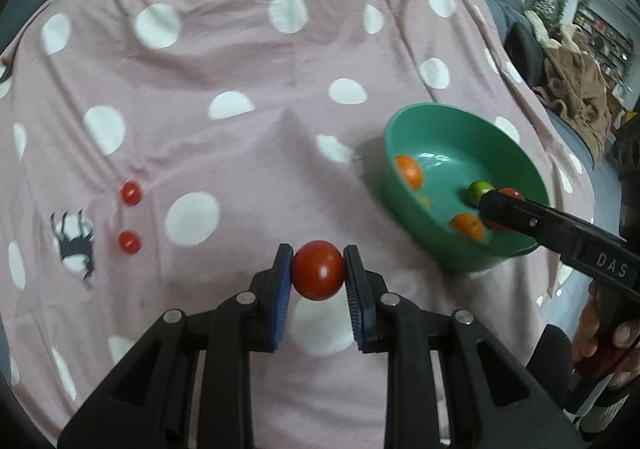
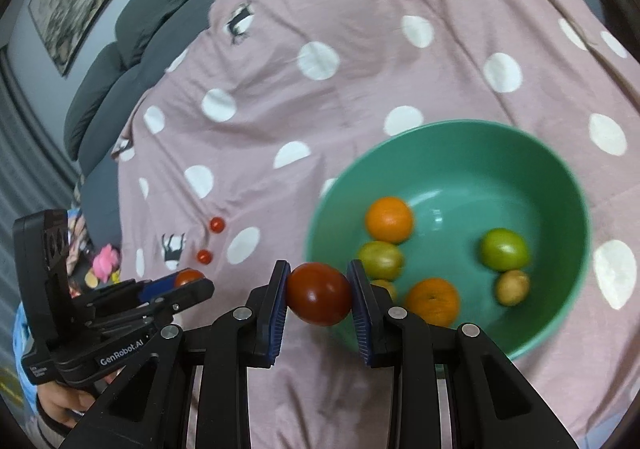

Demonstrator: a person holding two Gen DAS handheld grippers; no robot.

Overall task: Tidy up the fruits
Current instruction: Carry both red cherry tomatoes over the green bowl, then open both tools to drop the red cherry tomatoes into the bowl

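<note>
A: Now, entry for the left gripper (image 1: 319,267): its jaws were clamped on a red tomato (image 1: 319,270), held above the pink dotted cloth (image 1: 240,61).

B: And the right gripper (image 2: 319,291)?

A: Jaws closed on a second red tomato (image 2: 319,294), at the near rim of the green bowl (image 2: 560,177), which sat on the cloth.

B: Bowl contents?

A: Two oranges, one far (image 2: 389,219) and one near (image 2: 433,301); two green fruits (image 2: 504,249), (image 2: 380,259); one small brownish fruit (image 2: 513,287).

B: Anything loose?

A: Two cherry tomatoes (image 1: 131,193), (image 1: 129,242) lay on the cloth, well apart from the bowl, beside a deer print (image 1: 74,245).
</note>
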